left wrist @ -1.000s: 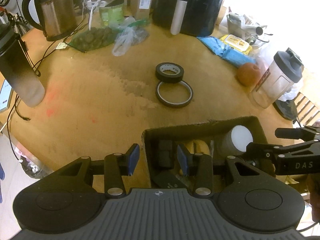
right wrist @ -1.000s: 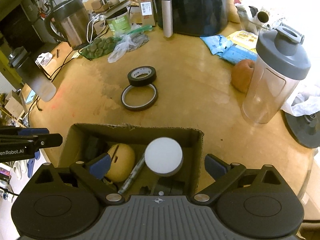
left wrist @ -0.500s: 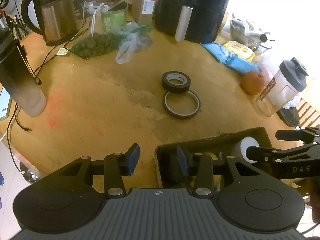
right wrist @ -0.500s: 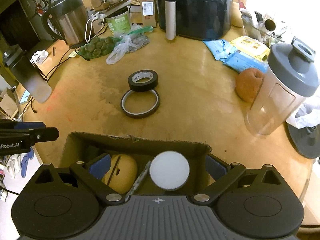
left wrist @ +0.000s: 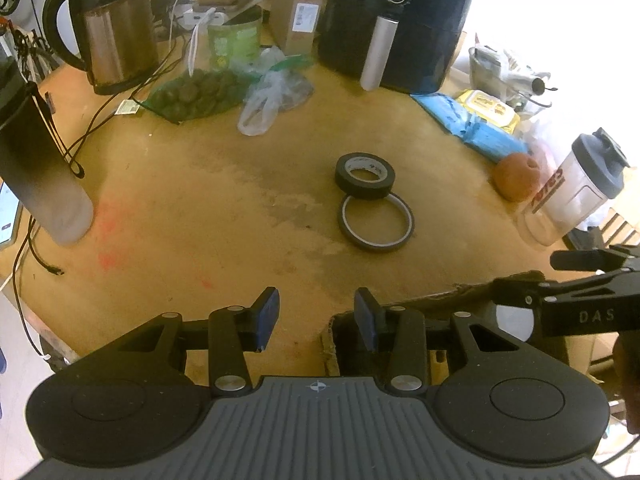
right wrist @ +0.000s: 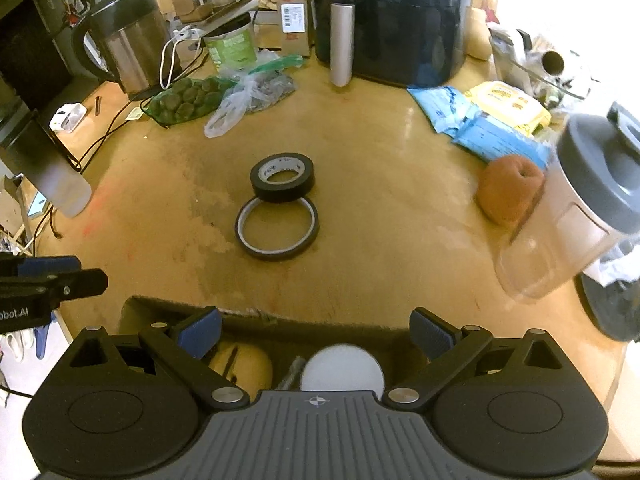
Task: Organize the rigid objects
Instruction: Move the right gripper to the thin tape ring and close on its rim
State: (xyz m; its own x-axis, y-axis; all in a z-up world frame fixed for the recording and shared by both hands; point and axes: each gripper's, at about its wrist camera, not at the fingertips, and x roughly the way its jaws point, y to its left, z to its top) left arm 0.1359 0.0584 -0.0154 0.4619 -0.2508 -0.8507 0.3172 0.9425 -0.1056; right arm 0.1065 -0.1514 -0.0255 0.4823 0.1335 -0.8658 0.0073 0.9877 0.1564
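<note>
Nearest, both grippers hang over the cardboard box [right wrist: 256, 316] at the table's near edge, jaws spread and empty: the left gripper [left wrist: 316, 322] moderately, the right gripper [right wrist: 316, 330] wide. Out mid-table lie the black tape roll [right wrist: 282, 177] and the thin tape ring [right wrist: 277, 227], touching. Both look light and stiff; I'd pinch each across its wall, the ring being flimsier. Compared with a second ago, the box sits lower in both views and the tapes nearer.
</note>
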